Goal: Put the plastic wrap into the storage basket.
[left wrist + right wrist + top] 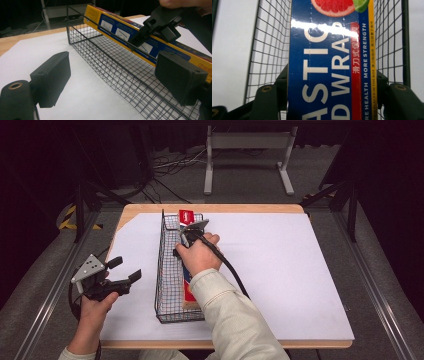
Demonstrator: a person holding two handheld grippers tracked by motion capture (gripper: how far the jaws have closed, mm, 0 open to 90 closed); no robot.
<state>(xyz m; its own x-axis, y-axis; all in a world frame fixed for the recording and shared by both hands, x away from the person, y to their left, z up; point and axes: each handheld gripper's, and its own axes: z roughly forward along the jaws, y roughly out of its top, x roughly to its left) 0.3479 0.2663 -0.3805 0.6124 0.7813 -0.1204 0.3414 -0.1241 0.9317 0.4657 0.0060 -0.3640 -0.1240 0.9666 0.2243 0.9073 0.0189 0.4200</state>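
The plastic wrap box (188, 285), a long glossy carton in blue, red and yellow, lies lengthwise in the wire basket (165, 270), tilted so its far end rides above the basket's far rim while its near end sits low by the near wall. It leans toward the basket's right side, leaving an open strip of mesh floor along the left wall.

Under everything is the wooden table (210, 209), its rounded edge showing beyond a smooth white sheet (280, 270) that covers most of the top; the sheet is bare and roomy to the right of the basket and narrower on the left.

The basket is a slim rectangular cage of thin black wire with a stiff rod rim.

The right gripper (192, 231) reaches down into the basket, its black jaws set wide apart against the box's two long sides (324, 75), clamping it.

The left gripper (122, 270) hovers off the basket's left side above the sheet, its padded jaws spread with nothing between them.
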